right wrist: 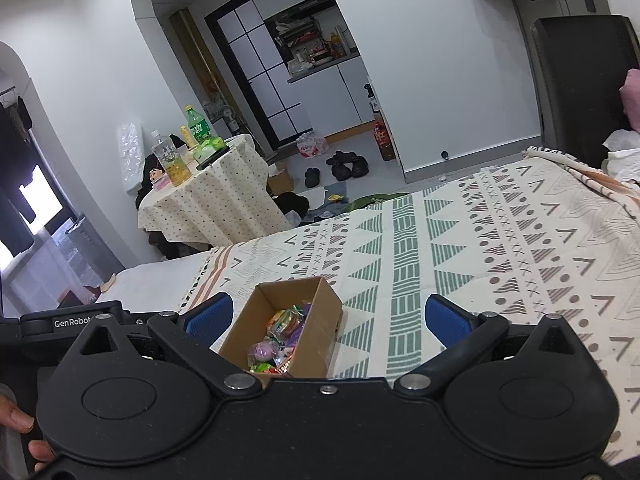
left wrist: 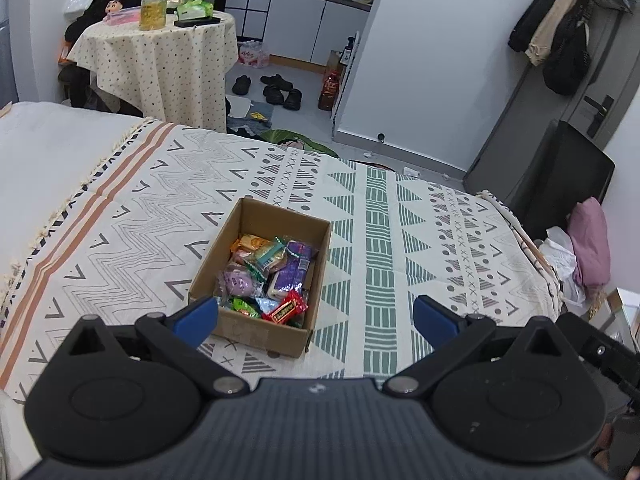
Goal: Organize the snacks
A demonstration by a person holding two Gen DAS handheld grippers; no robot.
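An open brown cardboard box [left wrist: 260, 276] is seen resting on the patterned bedspread [left wrist: 400, 220], filled with colourful wrapped snacks [left wrist: 268, 276], apparently gathered there for tidiness. The left gripper [left wrist: 316, 316] and right gripper [right wrist: 328, 320] are both spread wide and empty above it; nothing is held.
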